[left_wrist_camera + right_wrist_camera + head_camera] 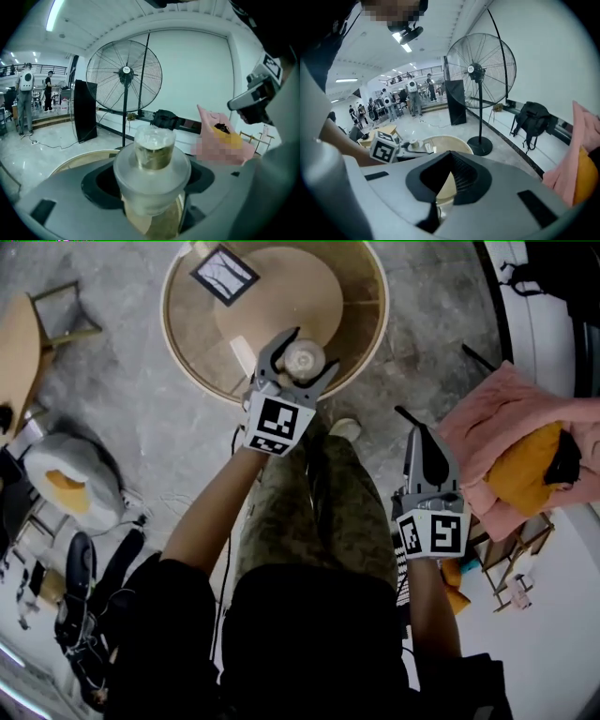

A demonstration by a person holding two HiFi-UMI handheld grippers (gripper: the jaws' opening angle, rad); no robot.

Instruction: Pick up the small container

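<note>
— Where was the small container (302, 359)?
— Upright, clamped between the jaws of the left gripper (314, 349), over the near edge of the round table (367, 296).
— And the right gripper (413, 425)?
— Jaws pressed together on nothing, beside the person's leg, well apart from the table

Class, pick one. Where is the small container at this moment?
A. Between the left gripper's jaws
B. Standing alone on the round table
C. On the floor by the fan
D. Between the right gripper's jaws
A: the left gripper view shows the container gripped between the jaws of the left gripper, over the table; the right gripper is shut with nothing in it.
</note>
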